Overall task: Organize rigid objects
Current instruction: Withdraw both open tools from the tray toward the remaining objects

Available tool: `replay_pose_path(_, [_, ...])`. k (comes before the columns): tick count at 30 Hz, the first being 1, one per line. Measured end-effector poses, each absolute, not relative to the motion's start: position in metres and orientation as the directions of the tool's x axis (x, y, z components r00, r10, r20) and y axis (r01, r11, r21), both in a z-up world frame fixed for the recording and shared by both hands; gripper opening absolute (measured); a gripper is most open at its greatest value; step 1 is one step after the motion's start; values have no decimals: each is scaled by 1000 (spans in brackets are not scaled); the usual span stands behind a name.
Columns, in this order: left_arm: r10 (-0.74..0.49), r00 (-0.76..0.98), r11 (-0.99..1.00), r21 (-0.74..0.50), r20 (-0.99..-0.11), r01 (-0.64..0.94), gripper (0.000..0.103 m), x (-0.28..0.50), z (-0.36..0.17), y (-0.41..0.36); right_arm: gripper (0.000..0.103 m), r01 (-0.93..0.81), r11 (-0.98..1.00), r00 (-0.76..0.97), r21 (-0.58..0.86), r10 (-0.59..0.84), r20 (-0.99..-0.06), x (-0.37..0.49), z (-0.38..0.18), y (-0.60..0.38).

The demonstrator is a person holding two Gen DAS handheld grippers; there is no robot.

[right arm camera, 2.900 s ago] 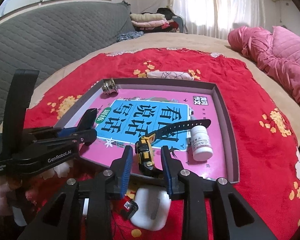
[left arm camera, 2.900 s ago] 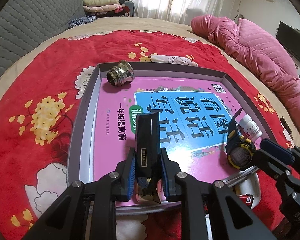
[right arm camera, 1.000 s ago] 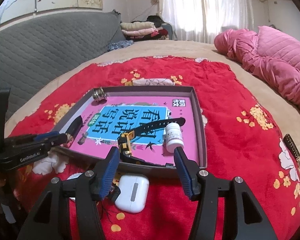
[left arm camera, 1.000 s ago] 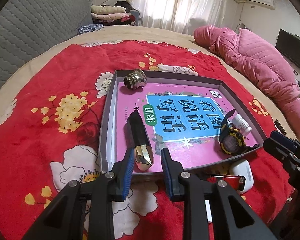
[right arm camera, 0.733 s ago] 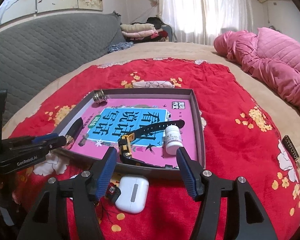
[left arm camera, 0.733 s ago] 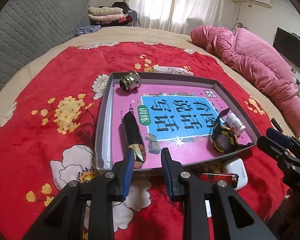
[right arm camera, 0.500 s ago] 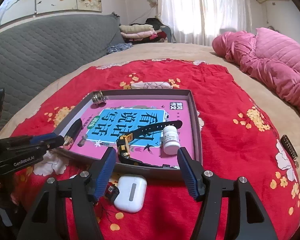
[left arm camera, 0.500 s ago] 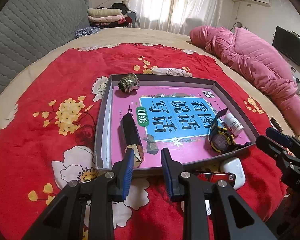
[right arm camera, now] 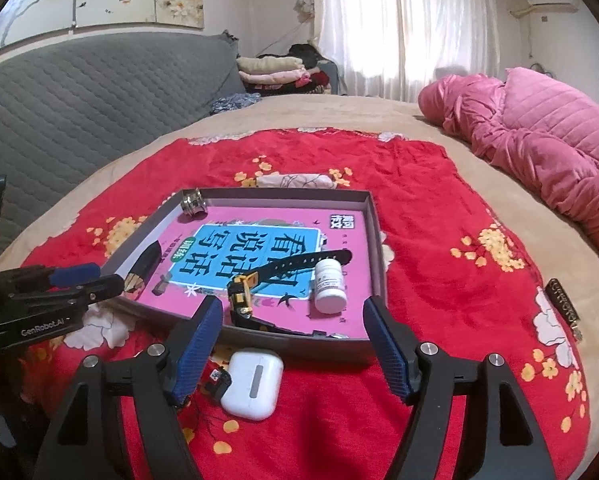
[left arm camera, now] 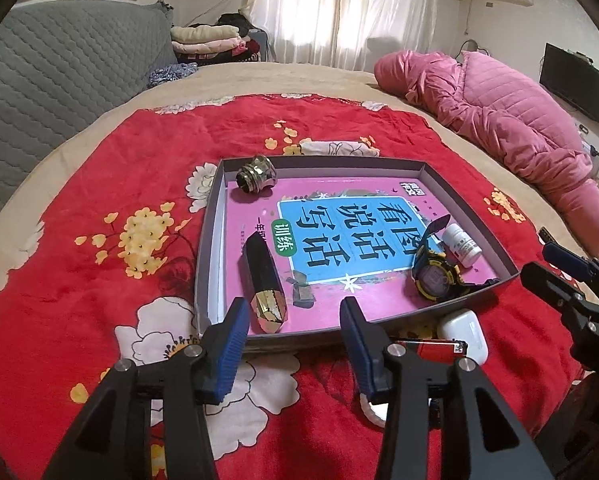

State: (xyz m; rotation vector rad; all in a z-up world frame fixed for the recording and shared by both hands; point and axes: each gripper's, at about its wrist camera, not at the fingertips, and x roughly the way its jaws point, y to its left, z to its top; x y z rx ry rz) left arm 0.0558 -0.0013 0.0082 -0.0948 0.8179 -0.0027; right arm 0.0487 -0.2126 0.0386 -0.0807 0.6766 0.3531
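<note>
- Left wrist view showed the left gripper (left arm camera: 291,320) with its blue-padded jaws spread wide and nothing between them, hovering just short of the near wall of the shallow grey cardboard tray (left arm camera: 209,232).
- Right wrist view showed the right gripper (right arm camera: 291,336) likewise opened wide and holding nothing, its fingers apart on either side of the tray's near edge (right arm camera: 299,344), touching neither the tray nor its contents.
- The tray lay on a red flowered blanket (left arm camera: 99,184), and its floor was covered by a pink and blue picture book with Chinese lettering (left arm camera: 351,228).
- A black faceted tube with a gold end (left arm camera: 263,284) lay on the book's near left part, its gold end pointing at the left gripper.
- A shiny ridged metal fitting (left arm camera: 256,173) sat in the far left corner of the tray.
- A black and yellow digital wristwatch (left arm camera: 435,272) lay at the near right, with a small white pill bottle (left arm camera: 461,243) on its side just beside it.
- Outside the tray, close against its near wall, a white earbud case (right arm camera: 253,384) rested on the blanket, and a small red and black object (left arm camera: 435,350) lay next to it.
- Both grippers were held low and level, pointing forward over the blanket toward the tray, the left one at its left half and the right one at its right half.
</note>
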Motion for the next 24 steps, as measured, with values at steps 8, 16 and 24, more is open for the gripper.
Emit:
replay_pose_path(8, [-52, 694, 993, -110, -718, -39, 47, 50, 18, 5, 75, -310, 949, 733, 58, 277, -621, 44, 43, -223])
replay_pose_path(16, [-53, 697, 995, -101, -715, -28, 47, 39, 22, 2, 75, -308, 950, 744, 45, 270, -612, 37, 49, -223])
replay_pose_path(24, [-56, 690, 996, -84, -722, -7, 47, 31, 24, -8, 75, -309, 950, 743, 52, 275, -610, 30, 54, -225])
